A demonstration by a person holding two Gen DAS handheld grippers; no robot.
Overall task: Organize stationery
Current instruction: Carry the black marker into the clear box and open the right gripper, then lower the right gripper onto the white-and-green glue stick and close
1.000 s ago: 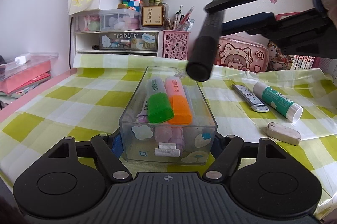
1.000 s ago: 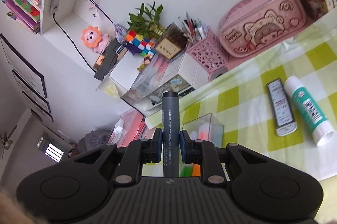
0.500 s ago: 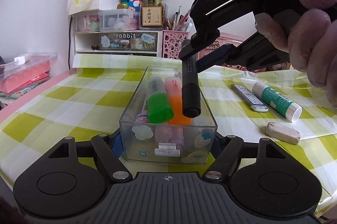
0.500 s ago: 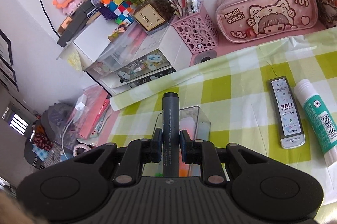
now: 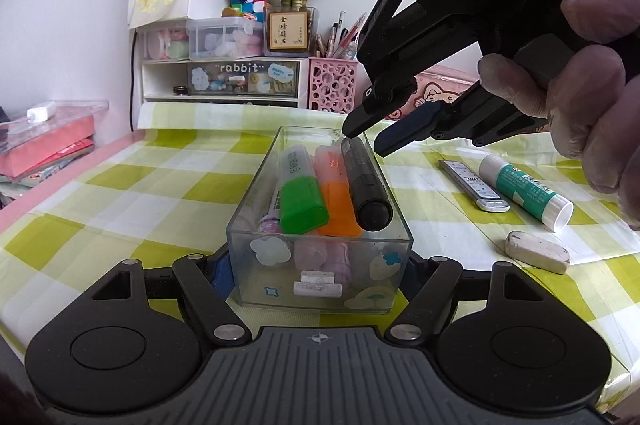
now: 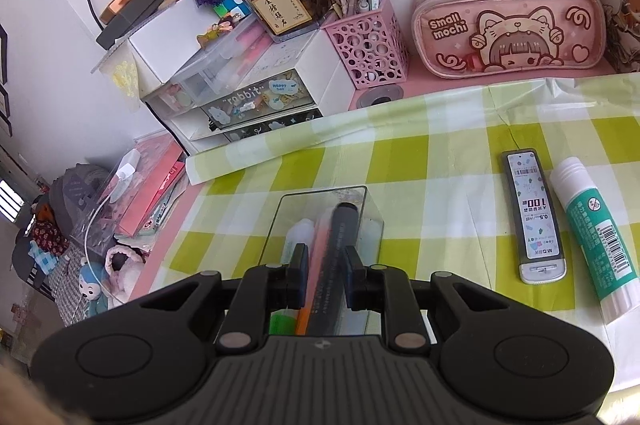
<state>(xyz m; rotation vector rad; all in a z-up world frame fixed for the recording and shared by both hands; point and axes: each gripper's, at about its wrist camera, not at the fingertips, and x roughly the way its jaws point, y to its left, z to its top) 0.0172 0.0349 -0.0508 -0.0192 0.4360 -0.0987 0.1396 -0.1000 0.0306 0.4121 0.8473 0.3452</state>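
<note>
The black marker (image 5: 366, 185) lies in the clear box (image 5: 320, 265) beside the orange highlighter (image 5: 338, 197), long axis toward twelve o'clock. The right gripper (image 6: 326, 275) hangs above it, fingers spread and apart from it; the left gripper (image 5: 320, 273) clamps the box's near end

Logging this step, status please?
Right gripper open, black marker released into the clear box. Left gripper holds the box. Glue stick, lead case, eraser still out.
</note>
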